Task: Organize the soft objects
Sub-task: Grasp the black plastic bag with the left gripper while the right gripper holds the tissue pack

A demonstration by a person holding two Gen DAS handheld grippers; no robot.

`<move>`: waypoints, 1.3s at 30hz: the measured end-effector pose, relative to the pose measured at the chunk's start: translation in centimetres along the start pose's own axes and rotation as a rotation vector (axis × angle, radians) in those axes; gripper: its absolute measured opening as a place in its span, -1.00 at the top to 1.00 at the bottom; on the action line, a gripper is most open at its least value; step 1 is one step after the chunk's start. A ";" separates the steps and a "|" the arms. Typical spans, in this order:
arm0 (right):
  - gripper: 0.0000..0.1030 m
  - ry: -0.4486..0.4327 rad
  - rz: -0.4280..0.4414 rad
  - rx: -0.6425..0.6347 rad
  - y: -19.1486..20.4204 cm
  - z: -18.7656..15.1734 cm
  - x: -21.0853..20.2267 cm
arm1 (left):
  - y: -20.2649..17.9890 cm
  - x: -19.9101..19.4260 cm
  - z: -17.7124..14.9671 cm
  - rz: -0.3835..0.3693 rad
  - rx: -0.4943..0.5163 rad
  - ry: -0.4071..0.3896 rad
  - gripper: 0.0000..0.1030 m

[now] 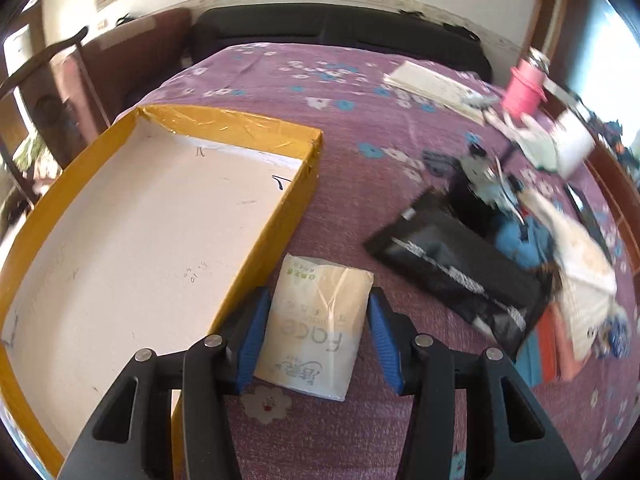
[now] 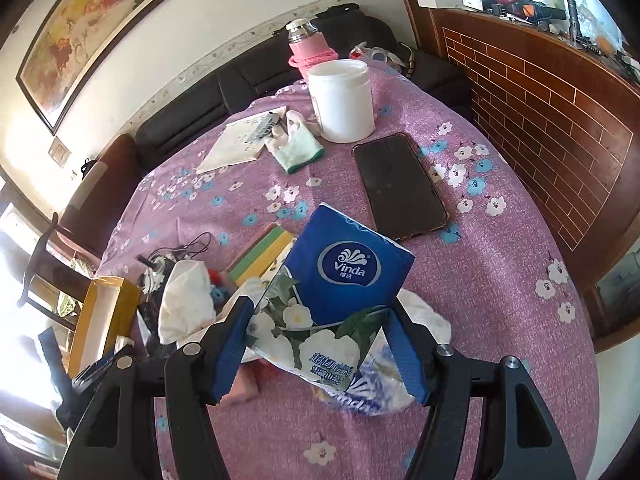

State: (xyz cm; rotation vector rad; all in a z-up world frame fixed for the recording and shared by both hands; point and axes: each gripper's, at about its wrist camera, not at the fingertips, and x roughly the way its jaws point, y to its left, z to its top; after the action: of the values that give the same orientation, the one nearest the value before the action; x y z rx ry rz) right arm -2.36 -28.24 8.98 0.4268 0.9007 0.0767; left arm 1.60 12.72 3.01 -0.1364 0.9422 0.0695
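A beige tissue pack is gripped by the left claw beside the yellow box, and a blue tissue pack by the right claw.

Left gripper, right gripper: both clamped (seemingly), angled downward.
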 end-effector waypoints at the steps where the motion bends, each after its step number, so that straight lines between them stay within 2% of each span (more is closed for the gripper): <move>1: -0.36 -0.001 0.005 -0.001 0.2 -0.1 -0.1 | 0.3 -0.1 0.1 -0.006 -0.017 0.001 0.05; 4: -0.36 -0.002 0.024 -0.007 0.5 -0.6 -0.3 | 0.5 -1.2 -0.2 -0.104 -0.022 0.011 -0.14; 6: -0.36 -0.006 0.033 -0.022 0.8 -0.8 -0.5 | 0.5 -3.1 -0.3 -0.153 -0.002 -0.030 -0.27; 8: -0.36 -0.012 0.039 -0.043 1.2 -1.1 -0.8 | 0.2 -5.3 -0.5 -0.180 0.060 -0.096 -0.71; 9: -0.36 -0.016 0.046 -0.053 1.4 -1.2 -0.9 | 0.0 -5.8 -0.5 -0.176 0.090 -0.112 -0.76; 11: -0.36 -0.019 0.067 -0.065 1.9 -1.6 -1.0 | -1.0 -6.2 -0.6 -0.183 0.160 -0.113 -0.77; 14: -0.37 -0.005 0.104 -0.075 2.7 -2.3 -0.7 | -2.8 -5.5 -0.5 -0.220 0.197 -0.064 -0.77; 16: -0.37 0.008 0.123 -0.084 3.3 -2.8 -0.4 | -3.8 -4.4 0.0 -0.265 0.164 -0.018 -0.76; 20: -0.37 0.016 0.146 -0.101 4.0 -3.5 -0.5 | -5.5 -1.1 1.4 -0.366 0.024 0.099 -0.76; 25: -0.37 0.011 0.157 -0.106 3.8 -3.5 -0.9 | -8.0 2.7 1.6 -0.330 0.022 0.168 -0.76; 26: -0.37 0.010 0.155 -0.109 3.7 -3.5 -0.9 | -8.1 3.1 1.4 -0.334 0.020 0.174 -0.68; 27: -0.37 0.010 0.153 -0.111 3.7 -3.5 -0.8 | -8.1 3.3 1.2 -0.356 0.021 0.172 -0.48; 28: -0.37 0.010 0.154 -0.114 3.7 -3.6 -0.9 | -8.0 3.3 1.0 -0.369 0.026 0.171 -0.19; 29: -0.37 0.011 0.155 -0.116 3.7 -3.6 -0.9 | -7.8 3.0 0.9 -0.378 0.030 0.163 -0.07; 32: -0.37 0.021 0.161 -0.128 4.2 -3.9 -0.7 | -7.0 1.2 0.5 -0.394 0.058 0.124 0.24; 35: -0.37 0.033 0.171 -0.140 5.1 -4.1 -0.3 | -5.2 -1.4 0.6 -0.425 0.044 0.085 0.33; 36: -0.37 0.038 0.178 -0.148 5.7 -4.2 -0.2 | -4.6 -2.3 0.7 -0.435 0.044 0.069 0.49; 37: -0.37 0.040 0.182 -0.157 6.2 -4.4 -0.1 | -4.1 -3.2 0.9 -0.445 0.056 0.052 0.78; 39: -0.37 0.046 0.188 -0.191 7.7 -4.6 0.0 | -2.7 -4.9 1.4 -0.448 0.059 0.020 0.81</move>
State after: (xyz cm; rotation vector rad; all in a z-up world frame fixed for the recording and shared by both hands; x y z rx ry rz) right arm -5.08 -19.74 9.48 0.3317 0.8874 0.3429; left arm 0.13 10.28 8.04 -0.2905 0.9142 -0.3738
